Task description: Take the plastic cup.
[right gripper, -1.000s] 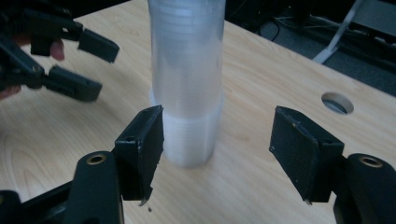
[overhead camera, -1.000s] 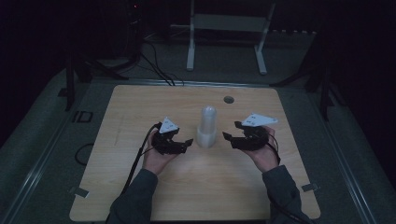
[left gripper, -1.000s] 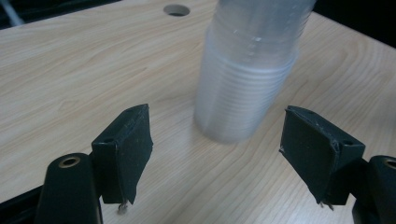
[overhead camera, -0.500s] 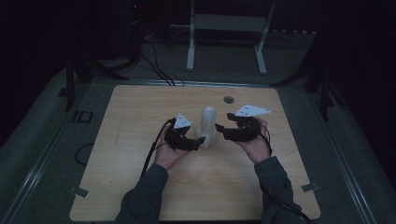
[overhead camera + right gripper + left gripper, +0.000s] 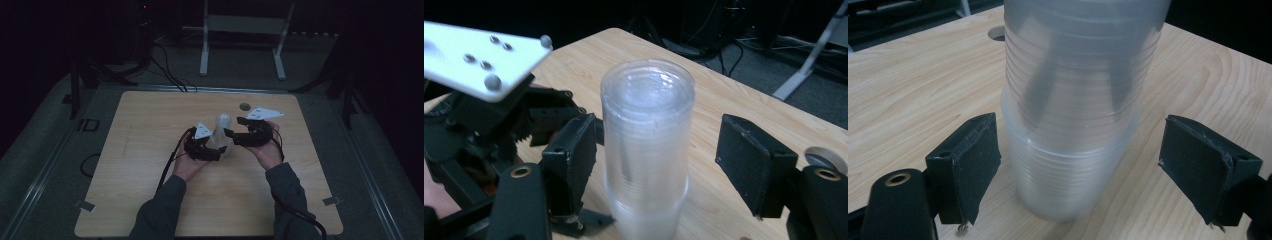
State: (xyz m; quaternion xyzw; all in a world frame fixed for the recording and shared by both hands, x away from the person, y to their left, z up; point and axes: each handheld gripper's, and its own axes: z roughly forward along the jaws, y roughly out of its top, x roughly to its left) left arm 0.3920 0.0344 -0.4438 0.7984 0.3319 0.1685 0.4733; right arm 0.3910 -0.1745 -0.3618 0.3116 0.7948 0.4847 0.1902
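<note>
Clear plastic cups, nested upside down into a tall stack [image 5: 220, 134], stand near the middle of the wooden table [image 5: 150, 125], and I have a gripper at each side of them. My left gripper [image 5: 215, 151] sits low at the base; in the left gripper view its jaws have just been opening and now stand wide, the stack [image 5: 1073, 110] between the pads [image 5: 970, 160] with a gap on both sides. My right gripper [image 5: 231, 133] comes in higher, around the upper cups [image 5: 646, 130], its jaws also just opening and clear of the plastic (neither one holds anything right now).

What worries me is how tall and light this stack looks. If I close the right jaws off-centre, one pad would likely strike first and push the column over toward the left gripper [image 5: 484, 125]. Squeezing hard could buckle the thin walls. And if the cups are wedged tight, lifting the top ones might drag the lower ones up unless the left jaws clamp the base first. A round hole [image 5: 245, 106] lies in the table behind, well apart.
</note>
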